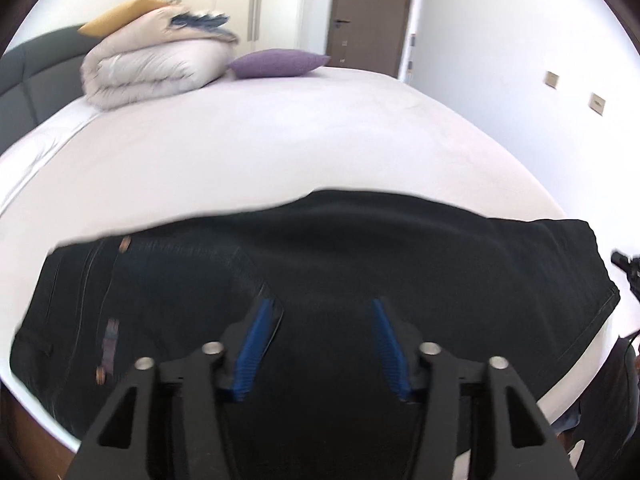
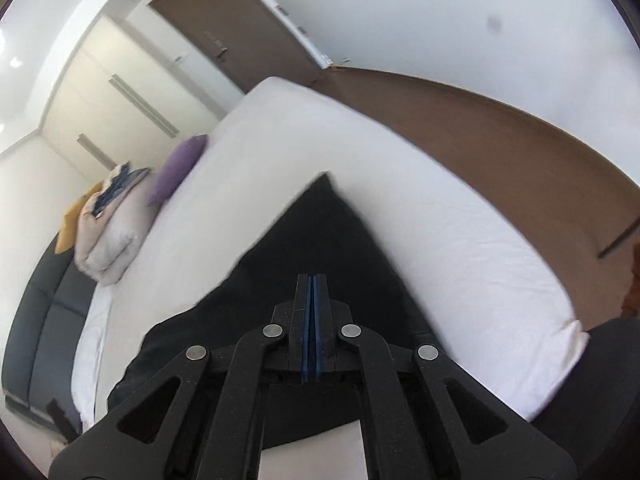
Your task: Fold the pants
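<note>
Black pants [image 1: 340,256] lie spread across the near edge of a white bed [image 1: 260,148], waistband with a brown button at the left. My left gripper [image 1: 322,308] is open just above the pants, its blue pads apart, holding nothing. My right gripper [image 2: 312,280] has its jaws pressed together over the black pants [image 2: 316,228]; a pointed corner of the cloth stretches away from the fingertips across the bed [image 2: 440,208]. Whether cloth is pinched between the pads does not show.
A folded white duvet [image 1: 156,68], a yellow pillow [image 1: 120,16] and a purple cushion [image 1: 276,63] sit at the far end of the bed. A grey headboard [image 1: 36,76] is at left. Brown floor [image 2: 500,136], a door [image 1: 368,12] and wardrobes lie beyond.
</note>
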Motion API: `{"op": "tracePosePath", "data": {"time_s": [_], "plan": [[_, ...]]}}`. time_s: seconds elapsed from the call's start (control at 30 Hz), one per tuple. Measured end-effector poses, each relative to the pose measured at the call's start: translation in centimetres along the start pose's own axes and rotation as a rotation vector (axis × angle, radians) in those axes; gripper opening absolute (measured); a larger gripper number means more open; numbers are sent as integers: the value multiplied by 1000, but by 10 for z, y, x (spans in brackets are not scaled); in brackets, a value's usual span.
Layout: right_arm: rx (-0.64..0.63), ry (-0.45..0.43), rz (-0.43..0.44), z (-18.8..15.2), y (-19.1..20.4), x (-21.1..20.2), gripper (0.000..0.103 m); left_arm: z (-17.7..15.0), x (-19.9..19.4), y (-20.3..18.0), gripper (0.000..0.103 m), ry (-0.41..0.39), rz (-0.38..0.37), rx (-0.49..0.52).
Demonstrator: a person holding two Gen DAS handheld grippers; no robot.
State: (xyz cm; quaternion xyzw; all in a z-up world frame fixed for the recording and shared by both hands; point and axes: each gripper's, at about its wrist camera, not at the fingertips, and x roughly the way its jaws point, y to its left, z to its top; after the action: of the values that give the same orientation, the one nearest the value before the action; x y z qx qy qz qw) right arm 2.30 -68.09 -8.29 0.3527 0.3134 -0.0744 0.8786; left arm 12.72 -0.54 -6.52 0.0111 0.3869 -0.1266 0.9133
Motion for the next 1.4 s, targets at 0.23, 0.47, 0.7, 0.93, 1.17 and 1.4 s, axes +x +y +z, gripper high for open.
{"op": "tracePosePath", "data": {"time_s": [0.23, 0.47, 0.7, 0.93, 1.17, 1.4], "plan": [[-160, 326, 295, -37, 105, 94, 0, 46, 74, -22, 11, 125, -118, 60], [-103, 554, 236, -88, 120, 208, 0, 46, 113, 0, 2, 171, -179, 34], [87, 406, 213, -66, 35, 196, 0, 32, 93, 98, 2, 123, -194, -92], [142, 162, 35, 17, -96, 99, 0, 23, 69, 176, 2, 75, -123, -224], [93, 60, -64, 46, -115, 34, 0, 21, 26, 181, 0, 2, 28, -260], [-116, 442, 335, -29, 49, 139, 0, 58, 35, 83, 10, -59, -153, -82]]}}
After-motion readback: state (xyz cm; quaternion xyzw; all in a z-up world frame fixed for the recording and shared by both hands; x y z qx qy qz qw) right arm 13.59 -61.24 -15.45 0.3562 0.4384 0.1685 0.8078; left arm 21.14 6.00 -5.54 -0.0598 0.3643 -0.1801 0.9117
